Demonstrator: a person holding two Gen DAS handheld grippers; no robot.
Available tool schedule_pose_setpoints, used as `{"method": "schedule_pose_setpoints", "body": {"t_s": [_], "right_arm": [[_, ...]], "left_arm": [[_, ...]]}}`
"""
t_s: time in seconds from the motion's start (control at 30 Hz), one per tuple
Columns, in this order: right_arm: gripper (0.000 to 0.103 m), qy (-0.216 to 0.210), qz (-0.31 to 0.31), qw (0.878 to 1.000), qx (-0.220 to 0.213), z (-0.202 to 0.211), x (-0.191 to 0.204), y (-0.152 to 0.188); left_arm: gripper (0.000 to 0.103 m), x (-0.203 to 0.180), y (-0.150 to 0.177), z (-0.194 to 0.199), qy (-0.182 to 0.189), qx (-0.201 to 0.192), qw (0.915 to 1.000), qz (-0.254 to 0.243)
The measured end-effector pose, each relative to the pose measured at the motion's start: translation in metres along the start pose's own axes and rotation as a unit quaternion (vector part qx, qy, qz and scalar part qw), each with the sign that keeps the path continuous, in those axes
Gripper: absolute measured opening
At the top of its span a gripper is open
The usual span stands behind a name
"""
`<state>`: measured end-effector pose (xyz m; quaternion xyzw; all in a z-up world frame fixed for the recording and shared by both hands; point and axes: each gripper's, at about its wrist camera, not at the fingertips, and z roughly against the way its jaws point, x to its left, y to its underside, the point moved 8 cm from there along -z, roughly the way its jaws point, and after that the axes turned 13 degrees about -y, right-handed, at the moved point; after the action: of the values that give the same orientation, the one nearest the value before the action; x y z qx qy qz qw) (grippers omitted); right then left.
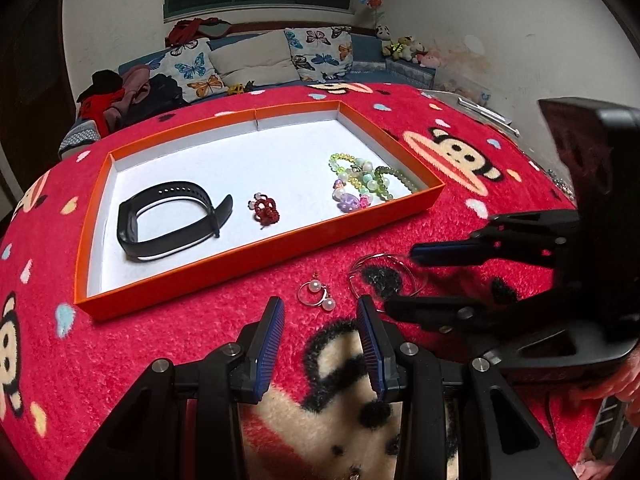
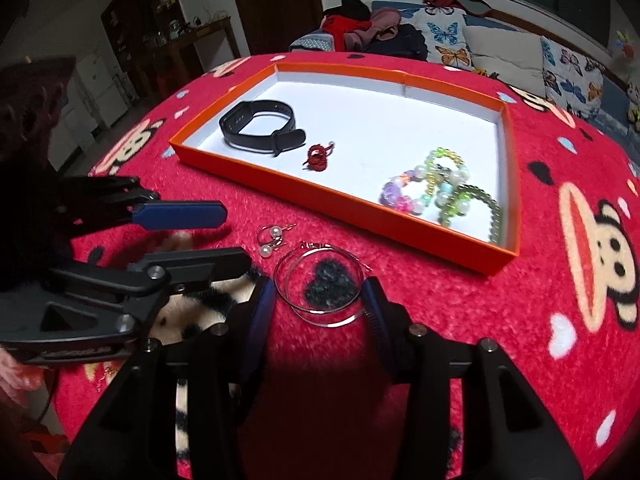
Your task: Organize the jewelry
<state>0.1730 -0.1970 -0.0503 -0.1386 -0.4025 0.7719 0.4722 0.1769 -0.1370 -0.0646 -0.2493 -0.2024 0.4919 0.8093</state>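
An orange tray (image 1: 256,264) (image 2: 280,190) with a white floor holds a black wristband (image 1: 172,220) (image 2: 260,126), a small red knot ornament (image 1: 266,210) (image 2: 318,156) and beaded bracelets (image 1: 364,180) (image 2: 440,192). On the red blanket in front of it lie pearl earrings (image 1: 318,294) (image 2: 272,240) and silver hoop earrings (image 1: 384,280) (image 2: 320,284). My left gripper (image 1: 320,312) (image 2: 234,236) is open, just short of the pearl earrings. My right gripper (image 2: 318,292) (image 1: 400,276) is open, its fingers either side of the hoops.
The red cartoon-monkey blanket (image 1: 460,208) covers a round table. A sofa with butterfly cushions (image 1: 256,60) and piled clothes (image 1: 128,96) stands behind it. Dark furniture (image 2: 160,32) shows at the left of the right wrist view.
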Motion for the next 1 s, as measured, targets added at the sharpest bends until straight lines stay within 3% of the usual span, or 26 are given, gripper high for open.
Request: {"method": "schedule_pose_setpoints", "body": {"t_s": [0.27, 0.47, 0.53, 0.6, 1.0], "right_arm": [[0.046, 0.01, -0.008, 1.0, -0.02, 0.02, -0.013, 0.003], [0.043, 0.005, -0.015, 1.0, -0.024, 0.022, -0.019, 0.005], [0.035, 0.001, -0.017, 1.0, -0.022, 0.022, -0.019, 0.007], [0.035, -0.002, -0.019, 1.0, -0.022, 0.021, -0.02, 0.007], [0.046, -0.015, -0.029, 0.999, -0.01, 0.017, -0.024, 0.015]], "left_arm": [[0.037, -0.01, -0.003, -0.012, -0.011, 0.004, 0.9999, 0.005], [0.022, -0.01, -0.004, -0.022, -0.035, 0.005, 0.9994, 0.003], [0.017, -0.012, -0.002, -0.022, -0.036, 0.002, 0.9993, -0.004], [0.011, -0.012, 0.001, -0.021, -0.037, -0.002, 0.9992, -0.012], [0.011, -0.019, 0.008, -0.012, -0.017, -0.007, 0.9994, -0.031]]}}
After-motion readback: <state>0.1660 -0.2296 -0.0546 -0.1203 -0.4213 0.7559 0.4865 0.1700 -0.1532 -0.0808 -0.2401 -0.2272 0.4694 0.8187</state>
